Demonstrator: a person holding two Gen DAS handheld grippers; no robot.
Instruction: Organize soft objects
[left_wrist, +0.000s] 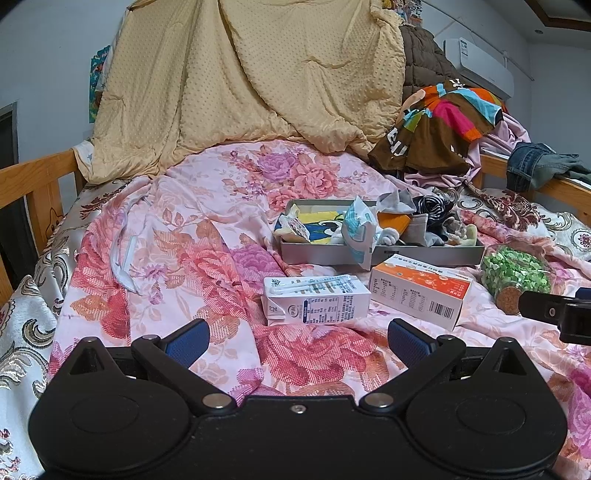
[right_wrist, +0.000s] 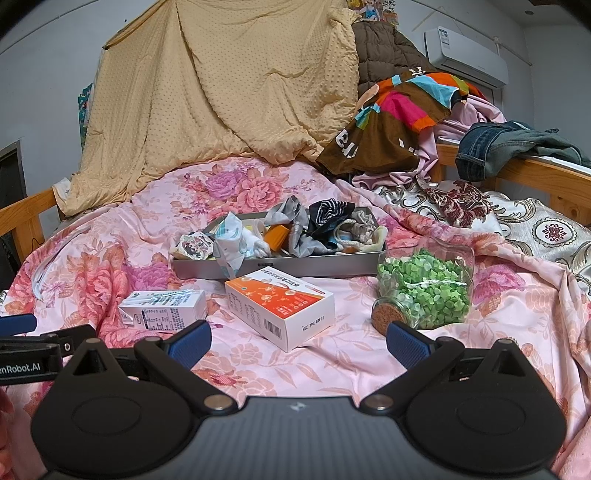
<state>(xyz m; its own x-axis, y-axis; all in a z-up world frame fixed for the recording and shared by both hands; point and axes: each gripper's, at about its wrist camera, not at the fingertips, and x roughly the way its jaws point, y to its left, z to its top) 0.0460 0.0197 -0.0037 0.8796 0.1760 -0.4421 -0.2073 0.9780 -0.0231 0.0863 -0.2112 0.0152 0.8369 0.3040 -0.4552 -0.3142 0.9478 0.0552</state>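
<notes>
Only the left wrist view shows the white strap (left_wrist: 123, 254) lying on the floral bedspread (left_wrist: 207, 236) at 9 o'clock. The right view shows the whole glass jar (right_wrist: 424, 288) of green pieces, on its side. At 12 o'clock the grey tray (right_wrist: 280, 267) holds crumpled socks and other soft objects (right_wrist: 317, 225). Two cartons (left_wrist: 314, 301) (right_wrist: 280, 308) lie just before it. Left tongs (left_wrist: 298, 341) and right tongs (right_wrist: 298, 341) both stand apart, empty.
</notes>
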